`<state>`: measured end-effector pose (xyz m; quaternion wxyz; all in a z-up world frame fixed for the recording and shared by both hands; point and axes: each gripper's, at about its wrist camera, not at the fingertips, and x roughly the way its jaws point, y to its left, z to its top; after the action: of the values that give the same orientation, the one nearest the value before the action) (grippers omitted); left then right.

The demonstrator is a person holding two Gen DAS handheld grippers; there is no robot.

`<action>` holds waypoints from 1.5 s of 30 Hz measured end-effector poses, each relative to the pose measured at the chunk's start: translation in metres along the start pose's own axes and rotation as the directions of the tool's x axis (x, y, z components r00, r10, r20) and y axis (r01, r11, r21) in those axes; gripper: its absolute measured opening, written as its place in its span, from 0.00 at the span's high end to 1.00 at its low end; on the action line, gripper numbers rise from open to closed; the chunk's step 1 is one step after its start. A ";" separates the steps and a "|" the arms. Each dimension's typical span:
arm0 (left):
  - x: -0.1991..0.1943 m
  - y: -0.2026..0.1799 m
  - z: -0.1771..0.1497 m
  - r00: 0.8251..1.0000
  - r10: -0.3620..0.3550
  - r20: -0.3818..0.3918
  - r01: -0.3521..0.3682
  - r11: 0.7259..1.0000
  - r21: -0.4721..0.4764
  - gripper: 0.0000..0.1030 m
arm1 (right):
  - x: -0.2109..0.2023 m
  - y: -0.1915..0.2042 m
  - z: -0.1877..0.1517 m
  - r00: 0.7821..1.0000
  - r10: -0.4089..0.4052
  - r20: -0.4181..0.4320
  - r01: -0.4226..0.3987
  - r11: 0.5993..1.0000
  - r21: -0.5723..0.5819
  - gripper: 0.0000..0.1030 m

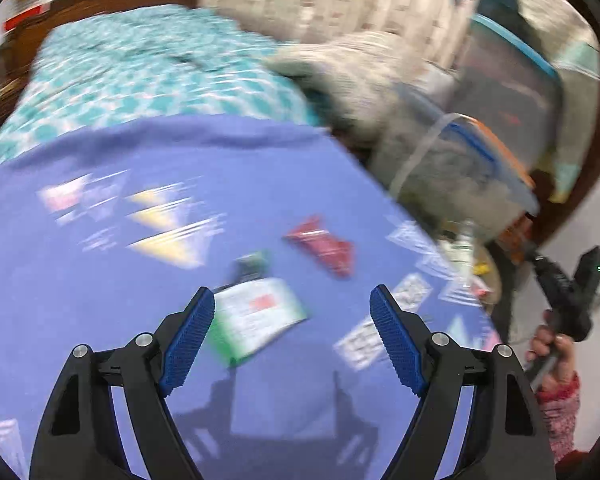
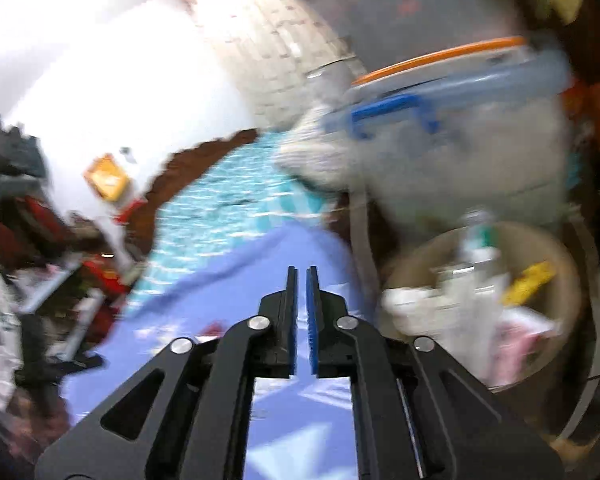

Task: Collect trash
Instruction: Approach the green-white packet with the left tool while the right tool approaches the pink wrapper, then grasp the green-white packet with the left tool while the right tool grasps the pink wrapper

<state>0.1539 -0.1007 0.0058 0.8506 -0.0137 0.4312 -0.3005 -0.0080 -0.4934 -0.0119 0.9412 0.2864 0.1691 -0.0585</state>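
Observation:
My left gripper (image 1: 292, 292) hangs open over a blue bedsheet (image 1: 100, 300), nothing between its blue pads (image 1: 190, 336). Just beyond its fingertips on the sheet lies a white and green packet (image 1: 256, 316). A small dark green wrapper (image 1: 252, 264) sits behind that, and a red wrapper (image 1: 322, 246) lies further right. My right gripper (image 2: 302, 276) is raised above the bed's edge, its jaws a narrow gap apart and empty. To its right stands a round beige bin (image 2: 572, 264) holding a plastic bottle (image 2: 478, 240), a yellow wrapper (image 2: 528, 276) and papers. Both views are motion-blurred.
A teal patterned cover (image 1: 140, 72) lies further up the bed. Clear plastic storage boxes with blue and orange lids (image 2: 440, 92) stand beside the bin. A hand in a pink sleeve (image 1: 556, 360) holds the other gripper at the bed's right edge. Clutter (image 2: 40, 260) fills the far side.

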 end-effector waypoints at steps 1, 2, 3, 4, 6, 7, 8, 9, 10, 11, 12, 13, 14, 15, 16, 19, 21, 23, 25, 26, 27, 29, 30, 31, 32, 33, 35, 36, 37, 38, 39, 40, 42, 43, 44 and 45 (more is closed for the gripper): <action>-0.004 0.011 -0.003 1.000 0.030 0.001 -0.030 1.000 -0.011 0.26 | 0.009 0.012 -0.003 0.999 0.036 -0.022 -0.036 0.999 0.005 0.29; -0.007 0.019 -0.006 0.999 0.051 0.003 -0.051 0.999 -0.016 0.26 | 0.018 0.025 -0.008 0.996 0.071 -0.051 -0.071 0.997 0.005 0.07; -0.010 0.026 -0.009 0.998 0.062 0.002 -0.062 0.998 -0.019 0.26 | 0.026 0.039 -0.014 0.989 0.133 -0.066 -0.132 0.991 0.009 0.04; -0.009 0.030 -0.012 0.998 0.069 -0.004 -0.069 0.998 -0.016 0.25 | 0.036 0.053 -0.020 0.977 0.195 -0.089 -0.195 0.981 0.008 0.03; -0.008 0.032 -0.018 0.997 0.072 -0.013 -0.072 0.997 0.000 0.24 | 0.059 0.085 -0.035 0.959 0.219 -0.181 -0.227 0.974 -0.026 0.04; -0.004 0.031 -0.020 0.997 0.076 -0.022 -0.075 0.997 0.021 0.24 | 0.070 0.102 -0.041 0.954 0.209 -0.214 -0.228 0.971 -0.067 0.05; 0.003 0.029 -0.021 0.996 0.084 -0.033 -0.082 0.995 0.049 0.24 | 0.080 0.116 -0.046 0.952 0.185 -0.243 -0.219 0.968 -0.121 0.06; 0.008 0.030 -0.022 0.995 0.090 -0.041 -0.088 0.994 0.069 0.24 | 0.091 0.130 -0.052 0.951 0.156 -0.266 -0.208 0.961 -0.180 0.06; 0.018 0.027 -0.022 0.994 0.098 -0.054 -0.093 0.991 0.092 0.24 | 0.101 0.143 -0.057 0.950 0.132 -0.281 -0.201 0.951 -0.234 0.06; 0.028 0.025 -0.022 0.992 0.101 -0.071 -0.093 0.990 0.110 0.24 | 0.111 0.153 -0.062 0.949 0.112 -0.294 -0.198 0.940 -0.279 0.06; 0.035 0.026 -0.024 0.992 0.102 -0.080 -0.091 0.988 0.123 0.24 | 0.122 0.161 -0.066 0.947 0.092 -0.307 -0.193 0.929 -0.317 0.07; 0.044 0.024 -0.023 0.990 0.109 -0.088 -0.096 0.985 0.141 0.24 | 0.134 0.163 -0.065 0.944 0.073 -0.323 -0.190 0.919 -0.346 0.07; 0.054 0.023 -0.021 0.987 0.127 -0.094 -0.111 0.980 0.163 0.23 | 0.143 0.164 -0.070 0.938 0.055 -0.341 -0.188 0.910 -0.369 0.09; 0.059 0.022 -0.019 0.986 0.134 -0.098 -0.116 0.978 0.174 0.23 | 0.157 0.166 -0.073 0.932 0.035 -0.360 -0.183 0.904 -0.386 0.10; 0.068 0.022 -0.017 0.985 0.138 -0.105 -0.117 0.975 0.188 0.18 | 0.171 0.164 -0.076 0.925 0.014 -0.381 -0.177 0.901 -0.397 0.12; 0.088 0.023 -0.011 0.980 0.158 -0.122 -0.130 0.969 0.211 0.13 | 0.208 0.147 -0.082 0.896 -0.050 -0.441 -0.158 0.893 -0.421 0.15; 0.099 0.024 -0.009 0.976 0.163 -0.142 -0.130 0.968 0.215 0.13 | 0.223 0.142 -0.089 0.879 -0.082 -0.470 -0.151 0.887 -0.437 0.17; 0.106 0.025 -0.009 0.973 0.166 -0.160 -0.131 0.969 0.209 0.13 | 0.237 0.143 -0.093 0.862 -0.100 -0.497 -0.154 0.882 -0.445 0.19; 0.107 0.025 -0.012 0.973 0.162 -0.165 -0.127 0.971 0.205 0.13 | 0.240 0.147 -0.096 0.850 -0.113 -0.514 -0.158 0.878 -0.453 0.20; 0.108 0.024 -0.012 0.973 0.166 -0.160 -0.132 0.970 0.206 0.13 | 0.241 0.149 -0.097 0.847 -0.122 -0.518 -0.156 0.874 -0.460 0.21; 0.107 0.025 -0.013 0.973 0.167 -0.159 -0.133 0.970 0.204 0.14 | 0.245 0.149 -0.099 0.843 -0.132 -0.521 -0.153 0.871 -0.467 0.22; 0.107 0.023 -0.014 0.972 0.181 -0.152 -0.150 0.968 0.200 0.23 | 0.246 0.149 -0.101 0.822 -0.161 -0.546 -0.138 0.875 -0.465 0.34; 0.107 0.021 -0.015 0.968 0.209 -0.141 -0.177 0.961 0.214 0.29 | 0.243 0.149 -0.101 0.827 -0.173 -0.535 -0.123 0.872 -0.473 0.41; 0.106 0.018 -0.015 0.967 0.221 -0.130 -0.187 0.955 0.230 0.43 | 0.242 0.148 -0.101 0.830 -0.195 -0.522 -0.104 0.866 -0.490 0.56; 0.105 0.013 -0.015 0.968 0.214 -0.130 -0.180 0.956 0.232 0.66 | 0.240 0.149 -0.101 0.832 -0.221 -0.508 -0.083 0.857 -0.509 0.61; 0.103 0.010 -0.015 0.967 0.216 -0.133 -0.181 0.955 0.233 0.76 | 0.236 0.147 -0.100 0.832 -0.216 -0.511 -0.087 0.860 -0.504 0.61; 0.100 0.006 -0.016 0.969 0.192 -0.155 -0.156 0.964 0.217 0.90 | 0.225 0.143 -0.099 0.824 -0.174 -0.538 -0.106 0.887 -0.450 0.62; 0.097 0.005 -0.017 0.971 0.180 -0.160 -0.146 0.968 0.203 0.90 | 0.217 0.142 -0.100 0.824 -0.165 -0.543 -0.107 0.894 -0.435 0.62; 0.094 0.004 -0.019 0.973 0.167 -0.161 -0.135 0.972 0.194 0.91 | 0.207 0.142 -0.102 0.828 -0.150 -0.540 -0.111 0.901 -0.420 0.62; 0.087 0.002 -0.021 0.977 0.142 -0.160 -0.114 0.978 0.177 0.91 | 0.194 0.142 -0.103 0.835 -0.130 -0.534 -0.117 0.907 -0.404 0.62; 0.081 0.001 -0.023 0.980 0.120 -0.156 -0.094 0.982 0.162 0.91 | 0.180 0.142 -0.105 0.844 -0.108 -0.526 -0.124 0.914 -0.387 0.62; 0.071 -0.001 -0.027 0.985 0.094 -0.147 -0.072 0.986 0.147 0.91 | 0.164 0.143 -0.105 0.853 -0.092 -0.513 -0.126 0.918 -0.375 0.62; 0.052 -0.006 -0.034 0.990 0.063 -0.128 -0.045 0.990 0.135 0.91 | 0.132 0.144 -0.108 0.874 -0.067 -0.482 -0.125 0.927 -0.355 0.62; 0.043 -0.010 -0.039 0.992 0.047 -0.121 -0.031 0.991 0.132 0.91 | 0.115 0.145 -0.107 0.883 -0.057 -0.465 -0.120 0.932 -0.343 0.62; 0.033 -0.013 -0.044 0.993 0.031 -0.116 -0.016 0.991 0.131 0.91 | 0.099 0.145 -0.109 0.891 -0.047 -0.451 -0.116 0.938 -0.327 0.62; 0.027 -0.016 -0.048 0.993 0.023 -0.113 -0.008 0.991 0.131 0.91 | 0.085 0.143 -0.111 0.898 -0.036 -0.438 -0.112 0.945 -0.307 0.62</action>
<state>0.1222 -0.1166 -0.0396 0.8258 0.0626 0.4587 -0.3220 0.0698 -0.3140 -0.0545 0.9141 0.1366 0.3779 0.0546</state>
